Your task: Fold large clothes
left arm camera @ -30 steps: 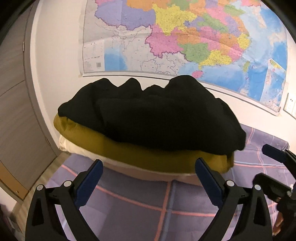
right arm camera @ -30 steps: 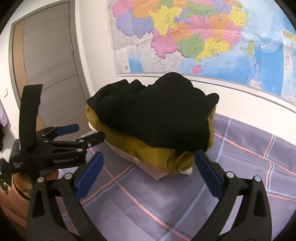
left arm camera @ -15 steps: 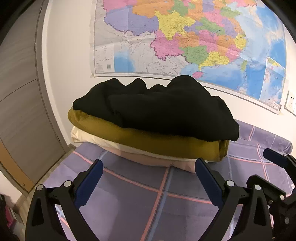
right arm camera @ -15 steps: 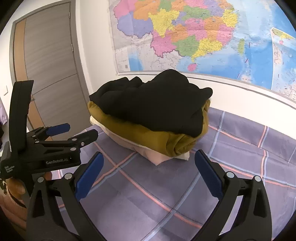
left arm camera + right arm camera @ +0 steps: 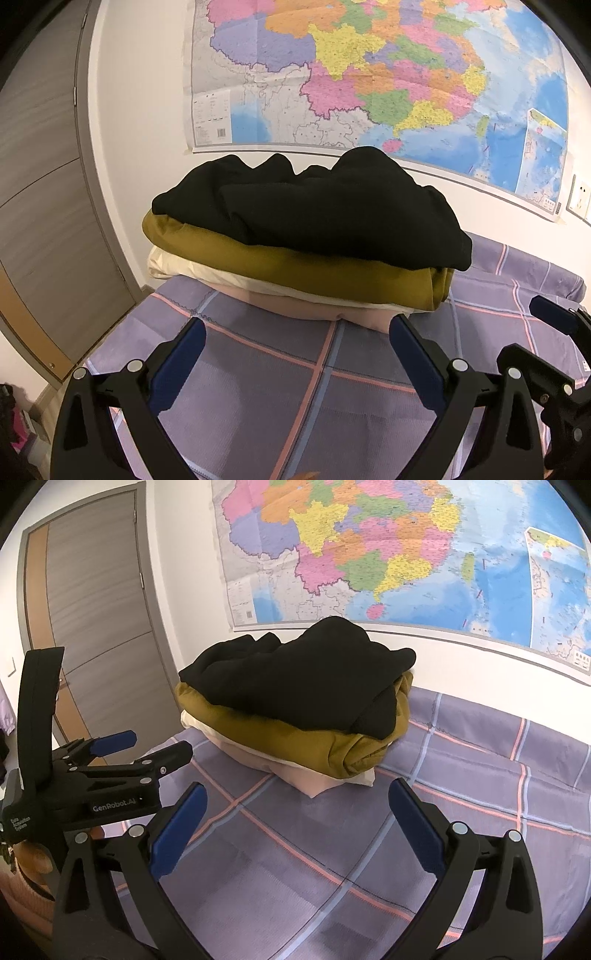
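Observation:
A stack of folded clothes sits on the purple plaid bed (image 5: 258,369) against the wall. A black garment (image 5: 314,210) lies on top, over a mustard one (image 5: 295,269), a cream one (image 5: 173,266) and a pink one (image 5: 351,314) at the bottom. The stack also shows in the right wrist view (image 5: 295,686). My left gripper (image 5: 297,339) is open and empty, a short way in front of the stack. My right gripper (image 5: 297,801) is open and empty, also short of the stack. The left gripper shows at the left of the right wrist view (image 5: 147,749).
A large map (image 5: 369,74) hangs on the white wall behind the stack. A grey door (image 5: 96,609) stands to the left. The bed's edge (image 5: 122,328) drops off at the left. Wall sockets (image 5: 580,199) are at far right.
Both grippers have drawn back from the stack, which now looks smaller and farther away. More of the bedsheet shows in front of it. The jaws stay open.

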Available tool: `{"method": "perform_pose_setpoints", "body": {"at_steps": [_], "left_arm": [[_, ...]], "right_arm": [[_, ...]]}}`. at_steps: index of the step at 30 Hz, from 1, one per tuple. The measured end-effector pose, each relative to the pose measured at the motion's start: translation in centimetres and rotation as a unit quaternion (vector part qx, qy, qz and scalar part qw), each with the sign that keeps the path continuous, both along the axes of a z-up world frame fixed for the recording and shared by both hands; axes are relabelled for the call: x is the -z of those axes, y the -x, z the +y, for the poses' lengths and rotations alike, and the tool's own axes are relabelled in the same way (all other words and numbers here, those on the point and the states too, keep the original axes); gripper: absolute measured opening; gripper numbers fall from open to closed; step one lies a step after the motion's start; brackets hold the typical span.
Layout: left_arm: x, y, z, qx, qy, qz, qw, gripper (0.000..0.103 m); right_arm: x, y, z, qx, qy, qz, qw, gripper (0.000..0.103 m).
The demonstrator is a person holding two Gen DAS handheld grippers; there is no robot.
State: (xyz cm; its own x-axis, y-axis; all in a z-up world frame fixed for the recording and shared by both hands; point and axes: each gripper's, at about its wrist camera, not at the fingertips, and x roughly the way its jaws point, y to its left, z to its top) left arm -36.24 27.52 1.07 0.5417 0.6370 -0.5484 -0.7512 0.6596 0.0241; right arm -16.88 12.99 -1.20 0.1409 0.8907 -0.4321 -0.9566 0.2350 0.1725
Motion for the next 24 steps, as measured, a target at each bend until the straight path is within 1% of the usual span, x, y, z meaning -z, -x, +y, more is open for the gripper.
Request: {"method": "perform_pose_setpoints", "body": {"at_steps": [4, 24], "left_arm": [[0.04, -0.03, -0.25, -0.002, -0.006, 0.002, 1.0, 0.096], [0.32, -0.32, -0.33, 0.003, -0.011, 0.01, 0.9999, 0.096]], "right_arm": [[0.05, 0.05, -0.08, -0.001, -0.001, 0.0, 1.0, 0.097], [0.24, 0.04, -0.19, 0.003, -0.002, 0.002, 1.0, 0.097]]}}
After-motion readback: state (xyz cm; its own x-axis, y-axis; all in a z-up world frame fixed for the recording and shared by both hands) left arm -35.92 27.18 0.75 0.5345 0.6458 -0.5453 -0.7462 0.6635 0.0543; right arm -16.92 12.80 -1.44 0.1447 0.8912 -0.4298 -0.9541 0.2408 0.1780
